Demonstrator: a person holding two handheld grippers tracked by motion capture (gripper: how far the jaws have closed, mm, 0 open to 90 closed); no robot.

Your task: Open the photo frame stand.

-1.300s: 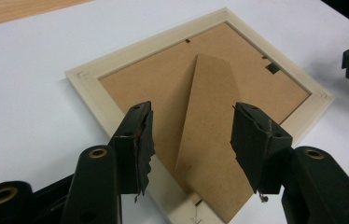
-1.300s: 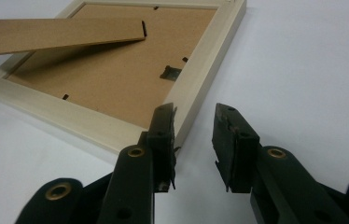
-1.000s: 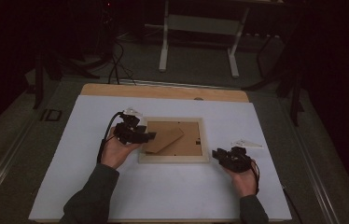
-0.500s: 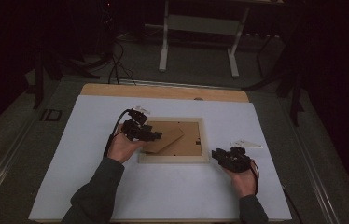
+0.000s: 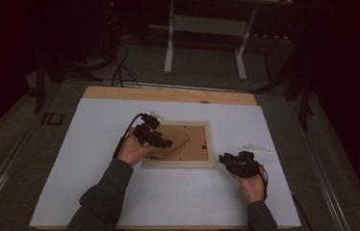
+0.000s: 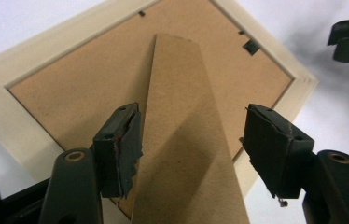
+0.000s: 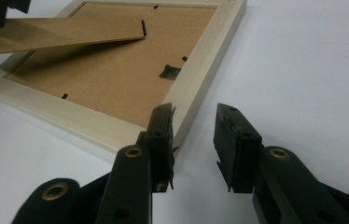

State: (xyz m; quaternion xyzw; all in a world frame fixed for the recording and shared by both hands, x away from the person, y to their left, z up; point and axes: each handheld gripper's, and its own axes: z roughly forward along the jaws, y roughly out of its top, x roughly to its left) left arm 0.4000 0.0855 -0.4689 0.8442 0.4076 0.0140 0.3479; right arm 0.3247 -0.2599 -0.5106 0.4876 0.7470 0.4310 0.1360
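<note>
A pale wooden picture frame lies face down on the white table, brown backing up. Its cardboard stand strip is propped up off the backing. My left gripper hangs over the frame's left part. In the left gripper view the left gripper has the strip between its jaws; they have just been opening, and the right pad stands clear of it. My right gripper rests by the frame's near right corner. Its jaws are open on nothing, beside the frame rim.
A small pale three-cornered piece lies on the table right of the frame. The table's wooden far edge runs behind. Beyond it stand white metal legs and floor cables. Dark floor surrounds the table.
My left hand has slid right over the frame toward the stand strip, and its jaws have widened. The right hand has kept still.
</note>
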